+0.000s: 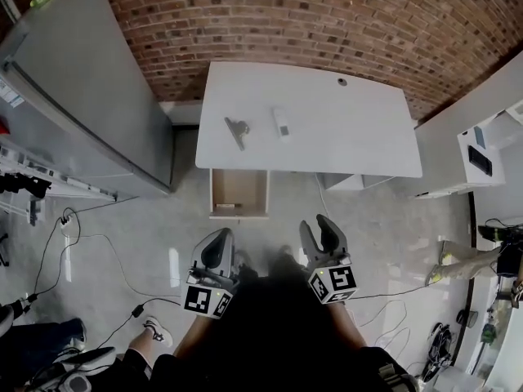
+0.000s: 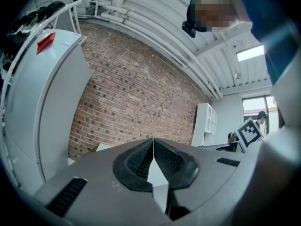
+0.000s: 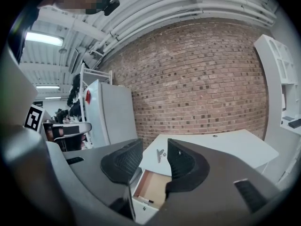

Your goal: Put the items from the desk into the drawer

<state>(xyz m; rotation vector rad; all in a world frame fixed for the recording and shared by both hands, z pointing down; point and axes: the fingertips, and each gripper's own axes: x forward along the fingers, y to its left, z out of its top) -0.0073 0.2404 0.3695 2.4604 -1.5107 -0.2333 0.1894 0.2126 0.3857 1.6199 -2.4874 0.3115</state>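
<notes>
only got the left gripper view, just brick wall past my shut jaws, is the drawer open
Observer: Yes. The light wooden drawer under the white rectangular desk is pulled out toward you.
Operator: whats left on the desk
Observer: Two things on its left half: a grey metal clip and, to its right and apart from it, a small white rectangular item.
Operator: right gripper holding anything
Observer: No. The right gripper has its jaws apart with nothing between them, short of the desk.

Lab-like workroom: brick wall, white desk, floor cables.
</notes>
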